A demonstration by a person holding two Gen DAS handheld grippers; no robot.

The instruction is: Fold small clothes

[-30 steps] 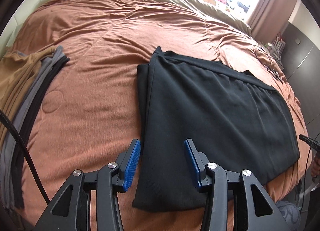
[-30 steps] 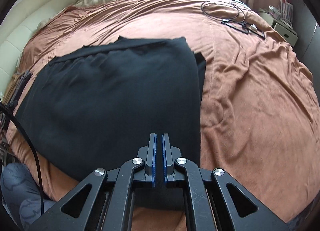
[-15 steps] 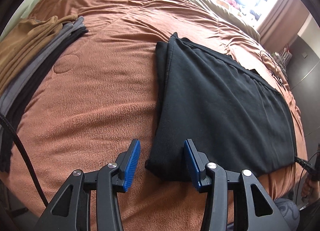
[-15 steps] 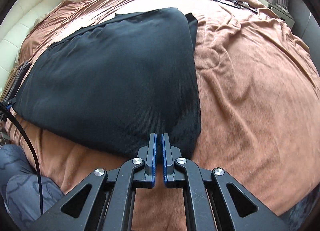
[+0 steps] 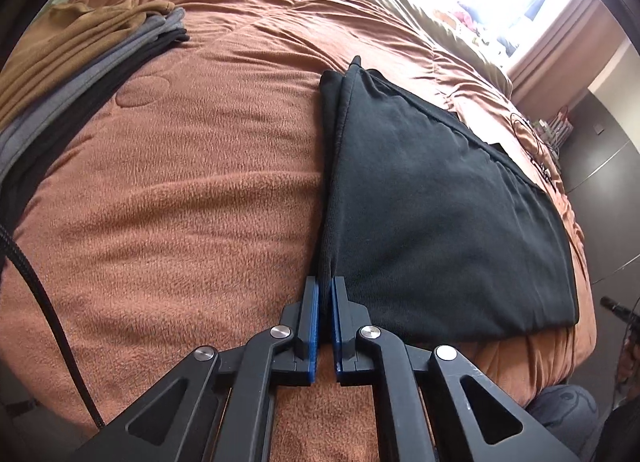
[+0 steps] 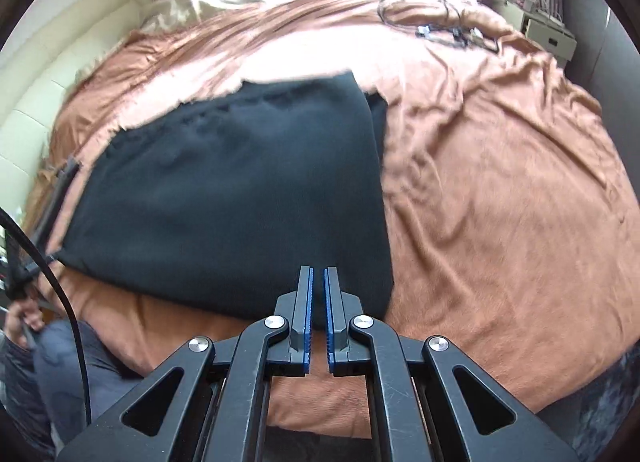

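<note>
A black garment (image 5: pixel 440 202) lies folded flat on the brown bed blanket (image 5: pixel 180 202). My left gripper (image 5: pixel 325 282) is shut on its near left corner, and the cloth's edge runs straight into the closed blue pads. In the right wrist view the same garment (image 6: pixel 240 190) spreads out ahead and to the left. My right gripper (image 6: pixel 318 270) hovers over its near right corner. Its jaws are opening, with a narrow gap between them, and no cloth is pinched; the garment shows through the gap from below.
A stack of folded brown, grey and black clothes (image 5: pixel 80 54) sits at the far left of the bed. Cables (image 6: pixel 440 26) lie on the blanket (image 6: pixel 500 202) at the far right. A person's knee (image 6: pixel 72 362) is at the bed's near edge. A dark cabinet (image 5: pixel 600 166) stands to the right.
The left gripper slid to the garment's near left corner and its jaws closed on it. The right gripper lifted away from the near right corner and its jaws parted slightly.
</note>
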